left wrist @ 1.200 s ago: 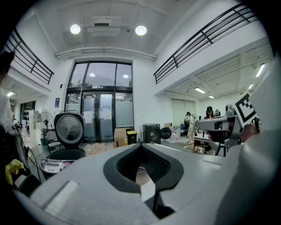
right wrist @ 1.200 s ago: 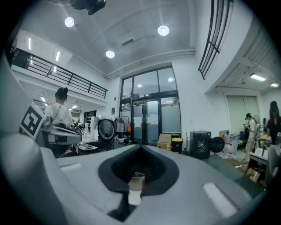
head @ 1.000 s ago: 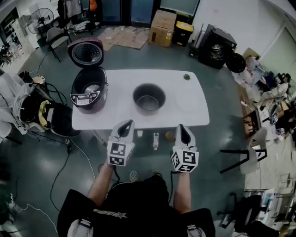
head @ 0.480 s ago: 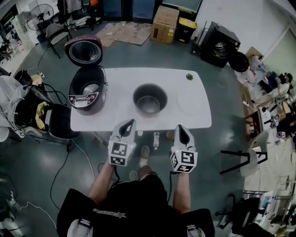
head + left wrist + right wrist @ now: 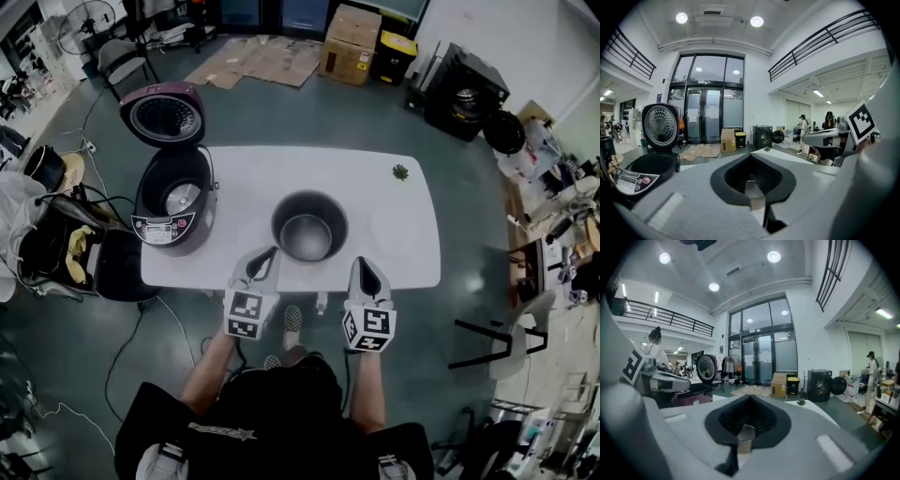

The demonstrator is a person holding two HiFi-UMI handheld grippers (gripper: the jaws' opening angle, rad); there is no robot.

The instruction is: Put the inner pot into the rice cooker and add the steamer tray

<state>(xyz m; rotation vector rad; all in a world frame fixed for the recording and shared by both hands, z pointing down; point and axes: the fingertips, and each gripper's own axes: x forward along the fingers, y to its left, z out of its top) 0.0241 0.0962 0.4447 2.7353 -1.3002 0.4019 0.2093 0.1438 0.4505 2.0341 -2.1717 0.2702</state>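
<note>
- Plain white table (image 5: 234, 169).
- Dark maroon rice cooker (image 5: 204, 202); pale grey control panel (image 5: 157, 230) with small red buttons; silvery, dotted underside of lid (image 5: 165, 112).
- Dark grey inner pot (image 5: 308, 225), shiny silver within.
- Pale grey left gripper (image 5: 270, 253) and right gripper (image 5: 362, 264), with black lining inside the jaws.
- Black-and-white square patterns on marker cubes (image 5: 246, 314).
- Small green thing (image 5: 400, 172) against the white.
- Dull grey-green floor (image 5: 84, 319); brown cardboard box (image 5: 352, 33); yellow-topped bin (image 5: 397, 47).
- Black shirt (image 5: 281, 403).

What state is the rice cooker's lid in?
Open: the lid stands tipped back behind the rice cooker, showing its inner face.
</note>
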